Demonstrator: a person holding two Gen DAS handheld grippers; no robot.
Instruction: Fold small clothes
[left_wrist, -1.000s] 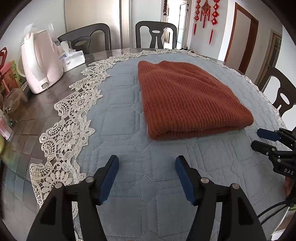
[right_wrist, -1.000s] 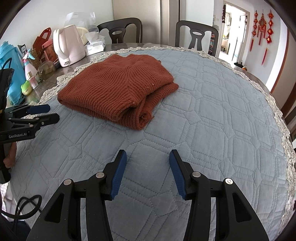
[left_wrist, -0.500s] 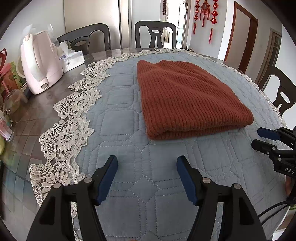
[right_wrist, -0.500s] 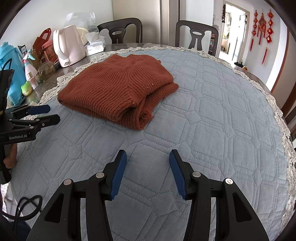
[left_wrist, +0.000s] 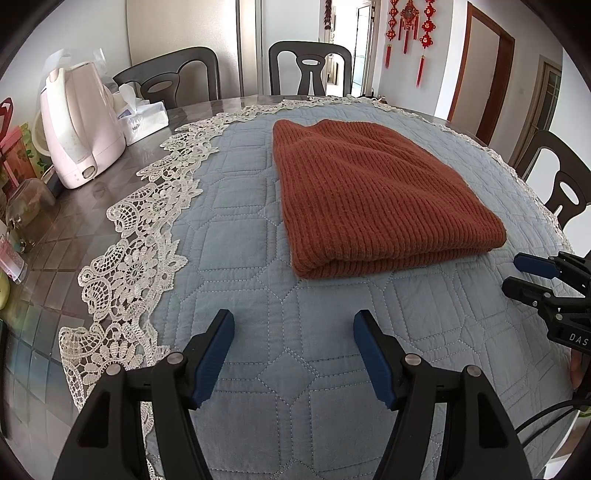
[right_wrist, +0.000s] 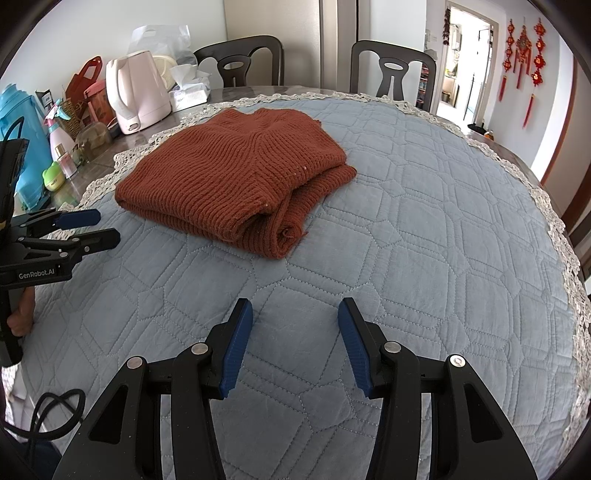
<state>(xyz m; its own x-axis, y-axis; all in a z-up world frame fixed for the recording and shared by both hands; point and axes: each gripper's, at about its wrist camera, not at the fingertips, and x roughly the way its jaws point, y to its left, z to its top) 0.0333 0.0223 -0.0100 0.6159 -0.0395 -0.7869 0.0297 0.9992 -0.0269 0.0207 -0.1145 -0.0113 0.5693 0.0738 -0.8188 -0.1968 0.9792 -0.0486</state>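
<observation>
We see the red sweater (left_wrist: 373, 192) folded on the blue cloth (left_wrist: 236, 240). Our left gripper (left_wrist: 293, 354) and right gripper (right_wrist: 295, 332) have jaws open, holding nothing.

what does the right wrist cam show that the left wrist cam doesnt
Only the right wrist view: the sweater's loose rolled end, a blue jug, a green toy, a red bag and a plastic bag. Only the left wrist view: the sweater's neat folded edge, a brown door and a third chair. Both: the folded sweater on the blue quilt, the pink kettle, the tissue box, red wall ornaments, and the left gripper and right gripper open, empty.
</observation>
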